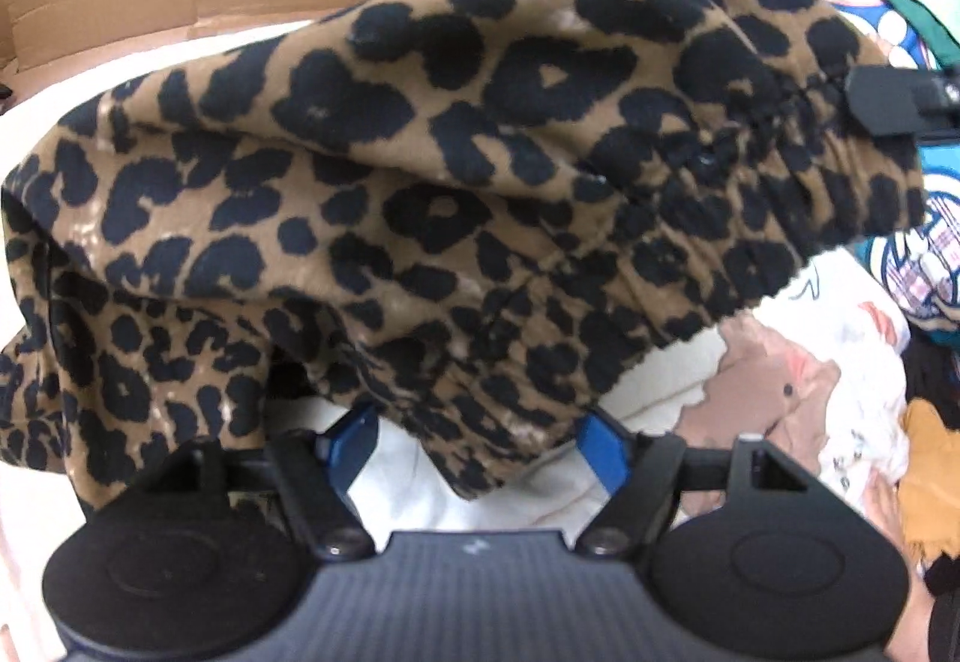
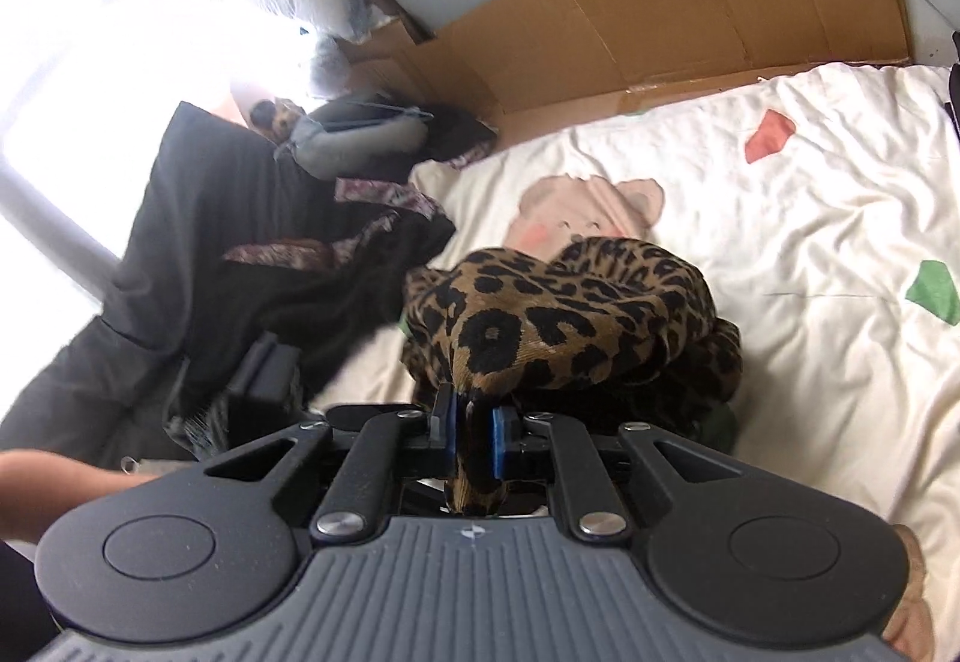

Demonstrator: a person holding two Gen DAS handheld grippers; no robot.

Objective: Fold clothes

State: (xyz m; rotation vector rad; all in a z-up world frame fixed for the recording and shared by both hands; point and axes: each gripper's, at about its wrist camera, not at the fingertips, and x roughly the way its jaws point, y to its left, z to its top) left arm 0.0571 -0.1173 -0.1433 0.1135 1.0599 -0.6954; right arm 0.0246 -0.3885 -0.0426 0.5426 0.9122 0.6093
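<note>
Right gripper (image 2: pixel 474 437) jaws pinch bunched soft leopard-print cloth (image 2: pixel 564 314) above the rumpled cream bed sheet (image 2: pixel 810 218); left gripper (image 1: pixel 480 440) jaws spread wide under the drape.

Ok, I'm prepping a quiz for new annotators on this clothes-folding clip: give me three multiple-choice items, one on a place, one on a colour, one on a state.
1. Where does the cardboard stand?
A. behind the bed
B. on the garment
C. in a gripper

2. What pattern has the held garment?
A. blue stripes
B. brown-and-black leopard print
C. plain white

3. How is the right gripper?
A. wide open
B. shut on the garment
C. out of view

Answers: 1 A, it lines the far edge of the bedsheet; 2 B, both views show dark spots on brown; 3 B, cloth is pinched between its blue pads.
</note>
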